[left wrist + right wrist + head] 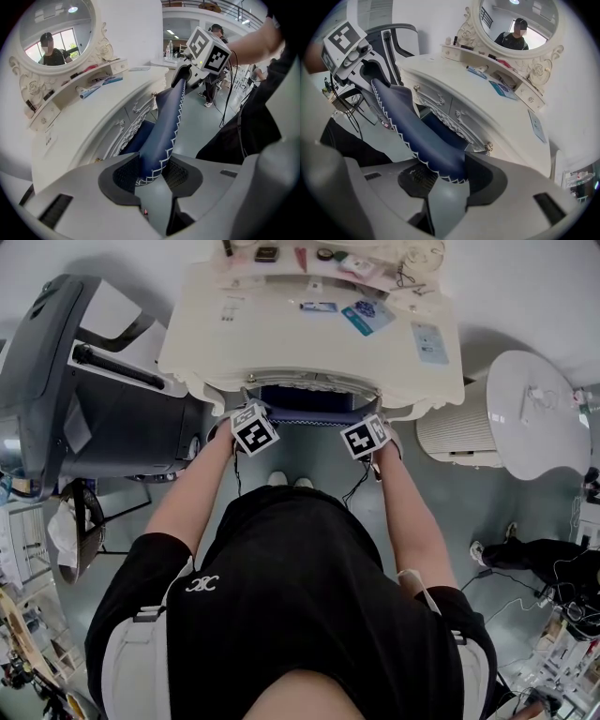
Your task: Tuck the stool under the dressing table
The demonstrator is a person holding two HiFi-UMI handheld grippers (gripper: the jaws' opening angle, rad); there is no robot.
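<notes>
Where both jaws pinch, the stool (pixel 161 136) edge sits between them.

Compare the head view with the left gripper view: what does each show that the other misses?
Head view only: the treadmill left of the dressing table, the white appliance right of it, the person's shoes. Left gripper view only: the oval mirror, and the left gripper with its jaws clamped on the stool at the cushion's edge. Both: dressing table, blue stool, right gripper holding it.
</notes>
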